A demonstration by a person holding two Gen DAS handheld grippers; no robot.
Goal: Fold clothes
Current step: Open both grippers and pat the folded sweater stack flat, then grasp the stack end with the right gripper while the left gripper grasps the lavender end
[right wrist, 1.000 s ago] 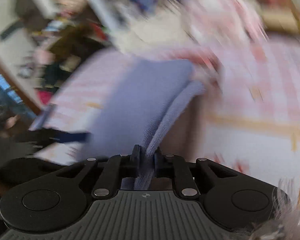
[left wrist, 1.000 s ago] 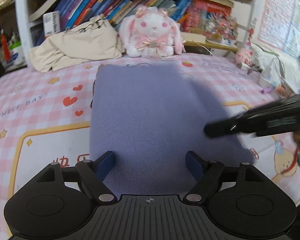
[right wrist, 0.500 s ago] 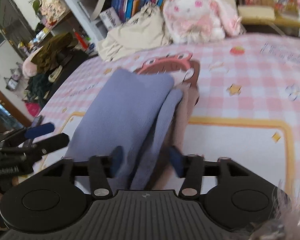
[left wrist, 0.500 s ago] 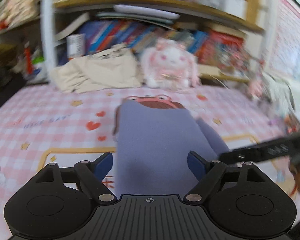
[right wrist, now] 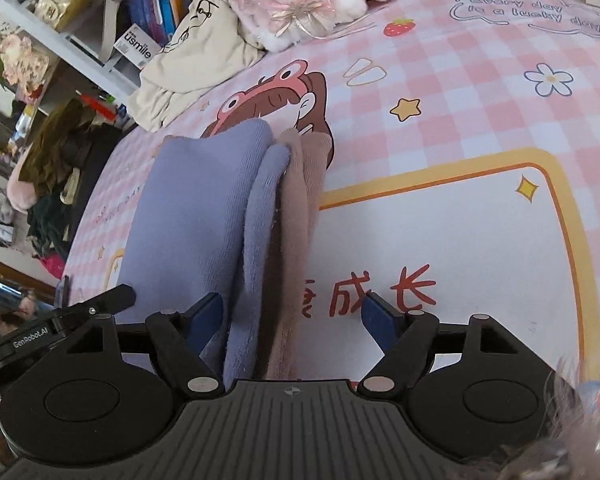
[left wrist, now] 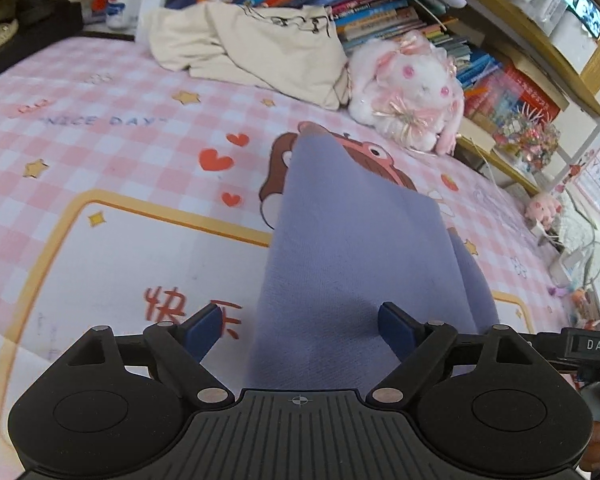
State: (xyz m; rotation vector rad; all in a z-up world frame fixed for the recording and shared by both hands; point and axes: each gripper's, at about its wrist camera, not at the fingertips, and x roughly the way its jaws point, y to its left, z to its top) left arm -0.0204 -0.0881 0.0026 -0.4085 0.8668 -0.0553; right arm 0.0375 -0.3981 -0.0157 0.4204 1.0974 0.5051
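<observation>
Folded purple garment (left wrist: 352, 248) lies mid-bed, long axis pointing toward plush bunny (left wrist: 408, 92); bare pink sheet (left wrist: 100, 128) both sides. Left gripper (left wrist: 300, 330) and right gripper (right wrist: 292, 318) spread, empty, at its near end.

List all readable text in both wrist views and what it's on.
"NICE DAY" – pink checked bed sheet
"Every day is a lucky day" – same sheet, right wrist view
"usmile" – white box on the shelf
"GenRobot.AI" – left gripper
"DAS" – right gripper
"成长" – red characters on the sheet's white panel
"快乐" – red characters, partly hidden by the jaws
Book spines, wall chart: too small to read.
</observation>
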